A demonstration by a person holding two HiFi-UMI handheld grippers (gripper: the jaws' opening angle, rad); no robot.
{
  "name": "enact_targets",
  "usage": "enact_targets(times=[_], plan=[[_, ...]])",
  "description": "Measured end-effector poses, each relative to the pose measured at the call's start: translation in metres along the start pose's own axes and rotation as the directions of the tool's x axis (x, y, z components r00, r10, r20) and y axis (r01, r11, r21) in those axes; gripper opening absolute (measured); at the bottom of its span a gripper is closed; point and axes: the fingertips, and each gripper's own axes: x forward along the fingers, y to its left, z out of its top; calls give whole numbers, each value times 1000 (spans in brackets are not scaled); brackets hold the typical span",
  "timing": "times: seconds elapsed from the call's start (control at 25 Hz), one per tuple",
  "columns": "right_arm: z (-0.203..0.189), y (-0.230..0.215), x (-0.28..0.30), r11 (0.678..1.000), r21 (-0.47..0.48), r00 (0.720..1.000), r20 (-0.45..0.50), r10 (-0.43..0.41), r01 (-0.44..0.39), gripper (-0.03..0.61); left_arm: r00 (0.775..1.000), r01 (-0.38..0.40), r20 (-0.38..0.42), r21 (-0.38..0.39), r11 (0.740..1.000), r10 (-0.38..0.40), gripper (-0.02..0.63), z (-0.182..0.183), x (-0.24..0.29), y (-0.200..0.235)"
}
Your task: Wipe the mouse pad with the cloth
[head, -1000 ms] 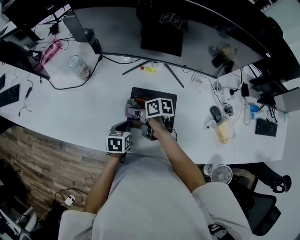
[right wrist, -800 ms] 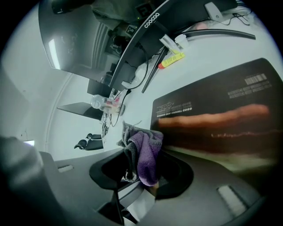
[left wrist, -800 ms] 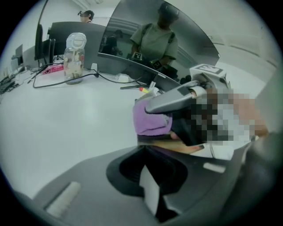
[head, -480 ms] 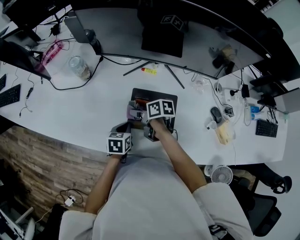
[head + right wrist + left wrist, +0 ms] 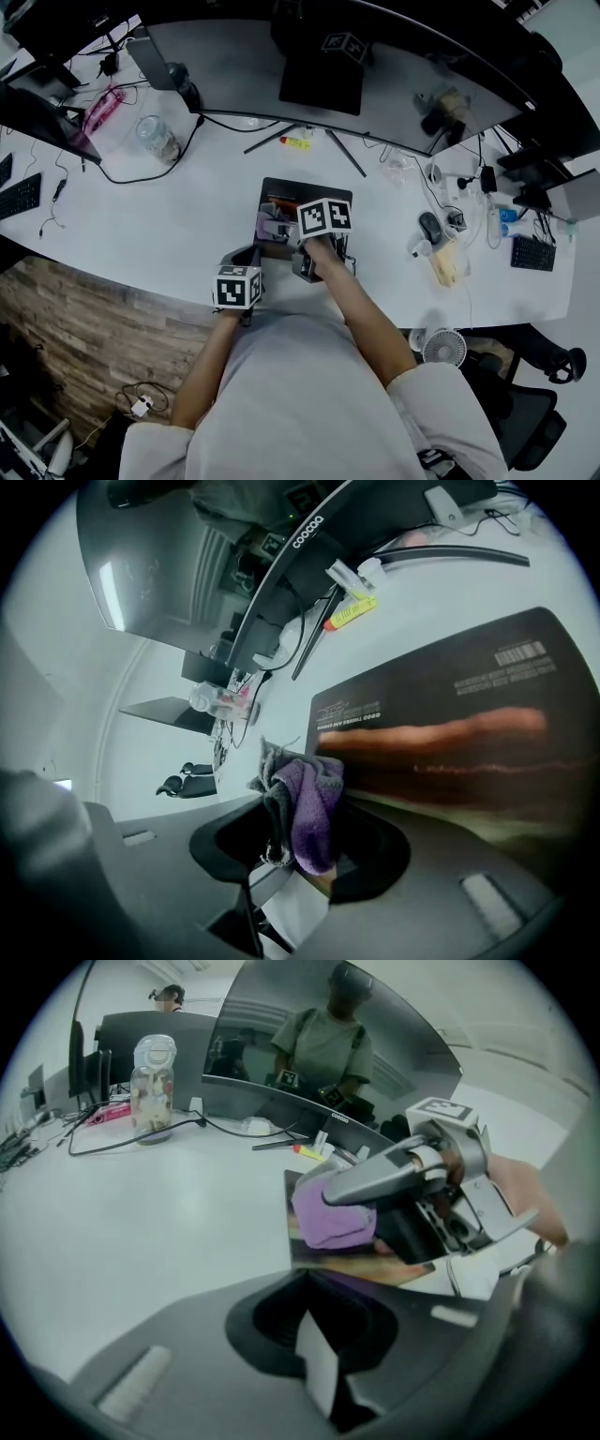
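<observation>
Counter: one long, white, curved surface. One mouse pad, dark and printed, lay flat near the middle of it, in front of the one curved monitor. The monitor's two stand legs splayed out just behind the pad.

Two grippers were seen, one per hand, each carrying one marker cube.

Right gripper: its jaws were clamped on the one cloth, a bunched wad, purple on one side and grey on the other. The cloth sat on the pad's left part, close to the left edge, and the left gripper view showed it touching the surface. This gripper reached over the pad from the near side.

Left gripper: its jaws were drawn together with nothing between them. It sat at the counter's near edge, just beside the pad's near-left corner and apart from the cloth.

Pad print in the right gripper view: one barcode toward the far right corner and one orange streak running across.

Other counts on the counter:
- One clear lidded jar, far left, with a black cable looping past it.
- One yellow marker, between the two stand legs.
- One computer mouse, well right of the pad.
- Two keyboards: a left keyboard at the left edge and a right keyboard at the right end.

One small fan stood below the counter's near-right edge.
</observation>
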Motion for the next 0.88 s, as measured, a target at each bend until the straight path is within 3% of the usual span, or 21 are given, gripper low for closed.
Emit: enact_targets(times=[0.88], plan=[[-4,-22,-29,1000,16,1000,9,-19,19,184,1000,15,3,-30,999,-15,0,1,0,0]])
